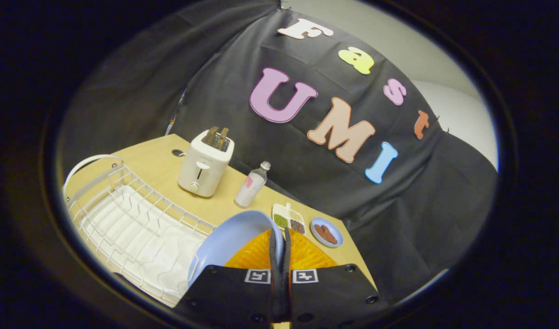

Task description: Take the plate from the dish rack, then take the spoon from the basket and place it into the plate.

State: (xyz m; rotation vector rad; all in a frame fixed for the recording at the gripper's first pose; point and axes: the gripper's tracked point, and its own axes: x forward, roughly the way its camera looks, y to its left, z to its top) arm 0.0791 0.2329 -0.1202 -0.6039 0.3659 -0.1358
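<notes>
Gripper view, hand-held gripper (pixel 280 237) fingers clamped on plate (pixel 229 237) rim

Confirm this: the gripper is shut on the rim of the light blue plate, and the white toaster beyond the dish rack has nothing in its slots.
Not quite. In the gripper view the toaster has two brown slices standing in its slots. The rest holds: the gripper is shut on the light blue plate, with the toaster beyond the dish rack.
</notes>
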